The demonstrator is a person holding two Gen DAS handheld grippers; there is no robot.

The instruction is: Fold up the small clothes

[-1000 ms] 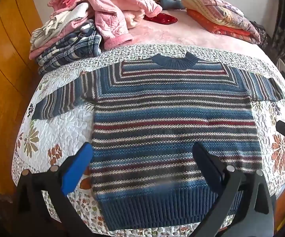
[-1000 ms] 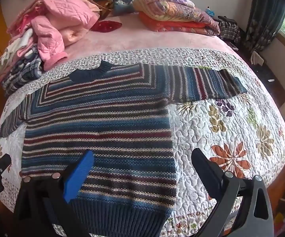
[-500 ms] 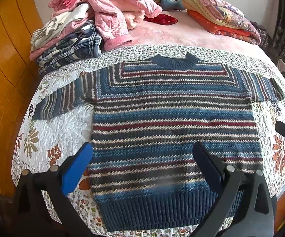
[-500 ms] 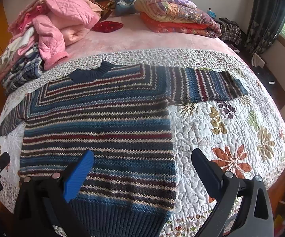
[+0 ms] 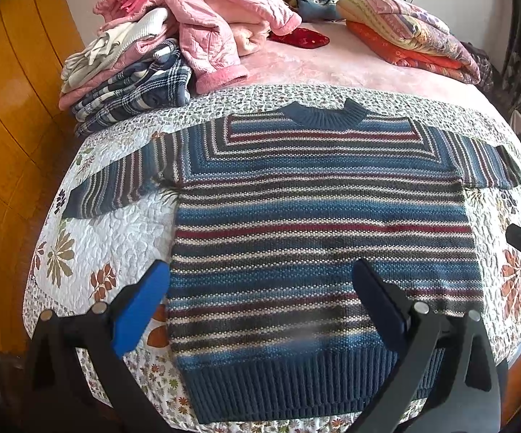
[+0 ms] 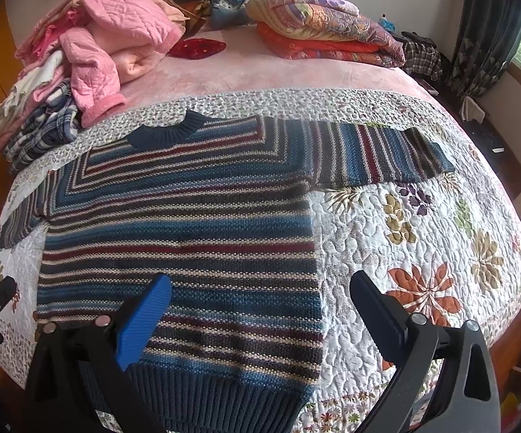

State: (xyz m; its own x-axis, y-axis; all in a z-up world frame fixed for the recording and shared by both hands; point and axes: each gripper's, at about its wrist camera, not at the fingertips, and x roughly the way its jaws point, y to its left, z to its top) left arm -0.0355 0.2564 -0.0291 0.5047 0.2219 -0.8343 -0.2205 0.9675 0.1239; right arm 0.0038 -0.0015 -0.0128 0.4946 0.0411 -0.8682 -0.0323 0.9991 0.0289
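Left wrist view shows us the striped sweater (image 5: 318, 231) spread flat and face up on the flowered quilt (image 5: 116, 231), collar away from us and ribbed hem at the near edge of the bed. Both sleeves lie stretched out to the sides, which we judge is the layout for a first fold: nothing is doubled over yet, so the folding has not begun.

Our left gripper (image 5: 260, 303) hangs above the lower part of the sweater with its 2 fingers spread wide and nothing between them. The blue pad (image 5: 141, 310) sits over the sweater's left edge and the dark pad (image 5: 379, 306) over the body, apart from the knit as far as we can tell.

From the right wrist view, our right gripper (image 6: 260, 314) is just as wide and empty, straddling the sweater's right side seam, one finger over the stripes and one over bare quilt. That placement suits a reach for the right sleeve (image 6: 379, 155) or the hem corner.

A pile of pink and plaid clothes (image 5: 173, 47) and folded blankets (image 6: 325, 25) sit at the far end of the bed, well apart from the sweater, leaving the quilt free as a working surface.
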